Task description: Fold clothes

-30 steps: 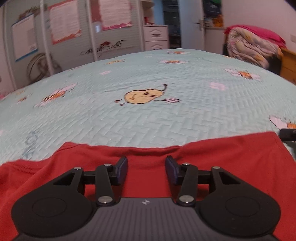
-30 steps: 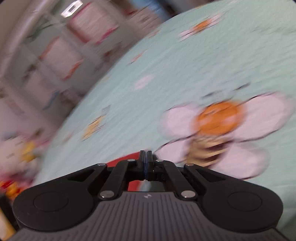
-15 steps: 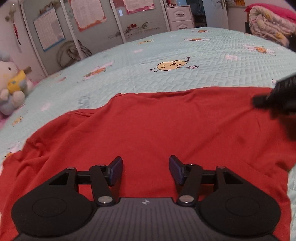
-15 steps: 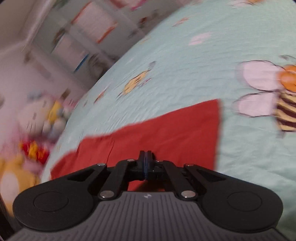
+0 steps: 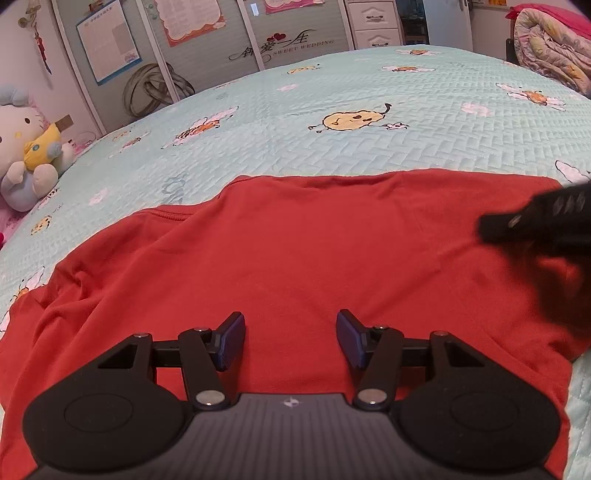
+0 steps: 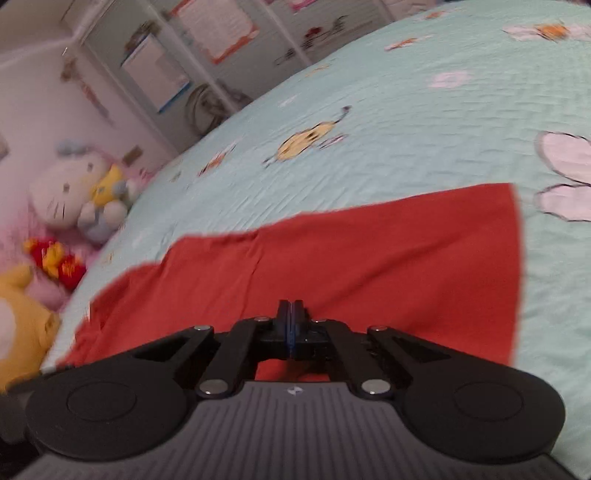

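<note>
A red shirt [image 5: 314, 251] lies spread on the pale green bed cover [image 5: 332, 147], with a sleeve at the left and light wrinkles. My left gripper [image 5: 291, 332] hovers over the shirt's near middle. It is open, with only flat cloth showing below the gap. My right gripper [image 6: 291, 314] is shut with nothing visible between its pads, above the shirt [image 6: 332, 258] near its right side. In the left wrist view the right gripper [image 5: 535, 225] shows as a blurred dark shape over the shirt's right part.
Plush toys [image 5: 26, 147] sit at the bed's left edge, seen too in the right wrist view [image 6: 81, 184]. A rolled quilt [image 5: 554, 48] lies at the far right. Wardrobe doors and a drawer unit [image 5: 373, 22] stand behind the bed.
The left gripper drew back from the shirt's far edge, so much more red cloth shows, and its jaws widened a little. The shut right gripper swung left over the shirt.
</note>
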`<act>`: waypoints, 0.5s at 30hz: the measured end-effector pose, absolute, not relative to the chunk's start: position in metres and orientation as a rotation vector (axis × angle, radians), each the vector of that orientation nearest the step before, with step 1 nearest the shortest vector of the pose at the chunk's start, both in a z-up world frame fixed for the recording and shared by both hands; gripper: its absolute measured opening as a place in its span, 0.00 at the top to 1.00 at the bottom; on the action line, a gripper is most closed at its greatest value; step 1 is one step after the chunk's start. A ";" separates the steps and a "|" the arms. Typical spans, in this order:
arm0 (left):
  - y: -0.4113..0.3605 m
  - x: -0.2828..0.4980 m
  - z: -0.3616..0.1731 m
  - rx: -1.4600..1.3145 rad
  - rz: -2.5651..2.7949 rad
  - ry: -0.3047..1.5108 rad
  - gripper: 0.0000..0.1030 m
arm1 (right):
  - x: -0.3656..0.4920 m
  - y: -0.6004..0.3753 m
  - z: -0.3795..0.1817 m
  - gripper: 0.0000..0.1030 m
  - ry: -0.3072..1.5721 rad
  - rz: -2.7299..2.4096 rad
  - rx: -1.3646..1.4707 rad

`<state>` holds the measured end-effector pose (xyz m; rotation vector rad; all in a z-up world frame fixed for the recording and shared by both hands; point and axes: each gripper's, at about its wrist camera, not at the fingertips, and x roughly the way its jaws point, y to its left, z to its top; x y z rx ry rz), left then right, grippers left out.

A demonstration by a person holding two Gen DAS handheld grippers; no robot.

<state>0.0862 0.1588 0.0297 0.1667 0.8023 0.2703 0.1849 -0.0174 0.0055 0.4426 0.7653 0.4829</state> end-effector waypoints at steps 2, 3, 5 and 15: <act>0.158 0.086 0.029 0.174 0.267 0.798 0.43 | 0.188 -0.030 0.007 1.00 0.735 0.391 0.441; 0.158 0.085 0.029 0.179 0.266 0.793 0.43 | 0.187 -0.037 0.006 1.00 0.716 0.351 0.435; 0.157 0.085 0.028 0.183 0.268 0.787 0.43 | 0.182 -0.046 0.007 0.90 0.687 0.327 0.457; 0.157 0.082 0.026 0.174 0.273 0.768 0.43 | 0.162 -0.004 0.003 0.93 0.698 0.485 0.366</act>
